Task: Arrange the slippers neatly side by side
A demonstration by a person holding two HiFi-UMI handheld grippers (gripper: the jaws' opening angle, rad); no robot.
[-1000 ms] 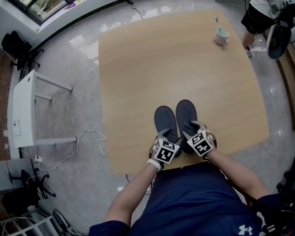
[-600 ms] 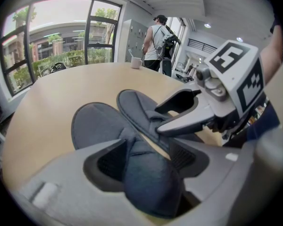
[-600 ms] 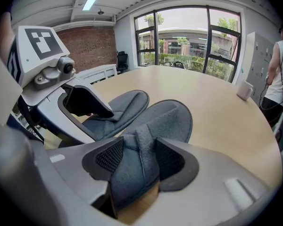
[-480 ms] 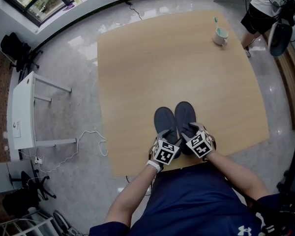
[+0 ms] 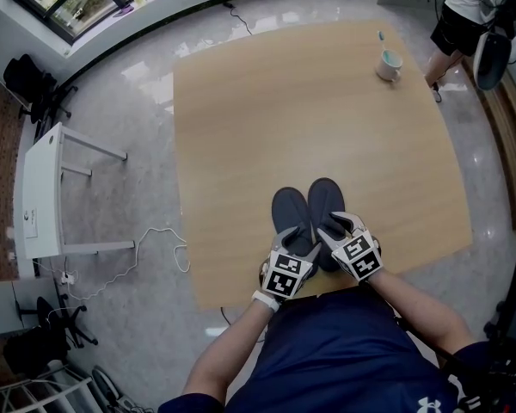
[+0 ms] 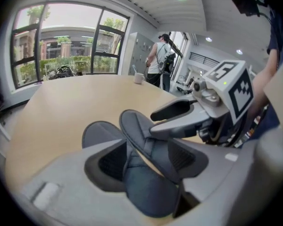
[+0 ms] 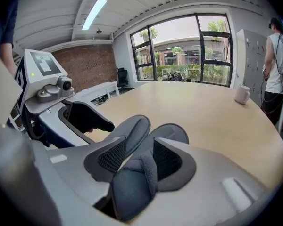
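The left tongs [image 6: 146,163] clamp the left slipper [image 5: 290,212] at its heel, the right tongs [image 7: 134,160] the right slipper [image 5: 326,198]. Both have just been closing. The toes extend ahead, side by side. Recommended: lower both flat onto the worktop [image 5: 310,101], heels level, then release.

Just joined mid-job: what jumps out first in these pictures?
The left slipper and right slipper, dark grey, sit side by side at the near edge of the wooden table. The left gripper grips the left one's heel; the right gripper has just been closing its jaws on the right one's. A mug stands at the far right corner, a person just beyond.
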